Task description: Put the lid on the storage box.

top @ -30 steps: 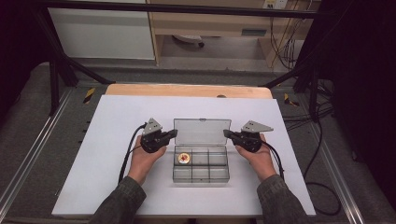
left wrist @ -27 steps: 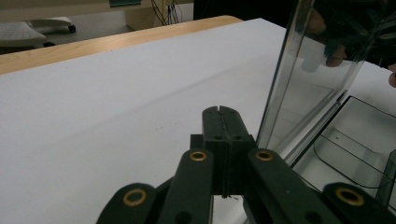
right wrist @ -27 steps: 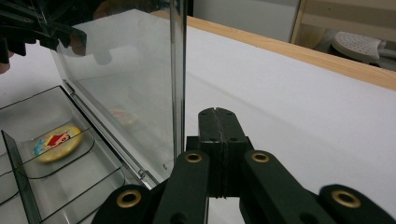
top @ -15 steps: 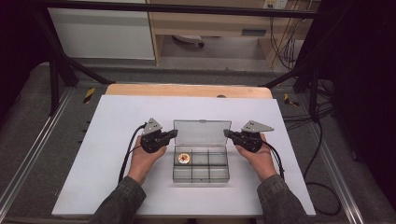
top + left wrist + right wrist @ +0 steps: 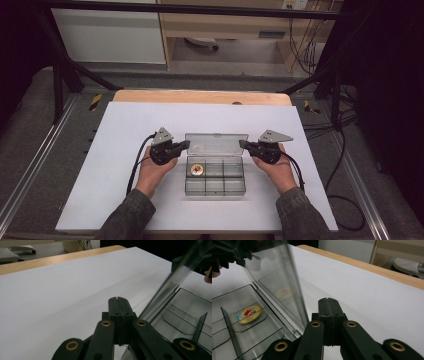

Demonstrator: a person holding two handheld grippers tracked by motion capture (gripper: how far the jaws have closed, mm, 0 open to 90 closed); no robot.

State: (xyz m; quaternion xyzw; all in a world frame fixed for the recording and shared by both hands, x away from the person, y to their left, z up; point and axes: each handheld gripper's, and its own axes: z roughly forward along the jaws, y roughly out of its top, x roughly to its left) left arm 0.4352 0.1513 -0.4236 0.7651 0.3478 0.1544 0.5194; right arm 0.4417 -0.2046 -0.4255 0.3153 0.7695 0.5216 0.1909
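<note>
Clear plastic compartment box [image 5: 215, 176] is sitting in the middle of the white tabletop [image 5: 115, 150], between the two hands, and its transparent hinged lid [image 5: 216, 144] is standing open at the far side. One small round yellow badge with a red picture [image 5: 196, 170] is lying in the near-left compartment; the other compartments are looking empty to me.

The left gripper [image 5: 186, 145] is resting at the left end of the lid and the right gripper [image 5: 243, 144] at the right end. Both are closed, the jaws pressed together with nothing between them, as the left gripper view [image 5: 118, 305] and the right gripper view [image 5: 328, 305] are showing.

I am judging that the person is handling the lid with the closed tips. To do this well, both tips should be pushing evenly, so the lid is not twisting on its hinge. The box is light and may be sliding on the smooth tabletop, so slow pressure is better.
</note>
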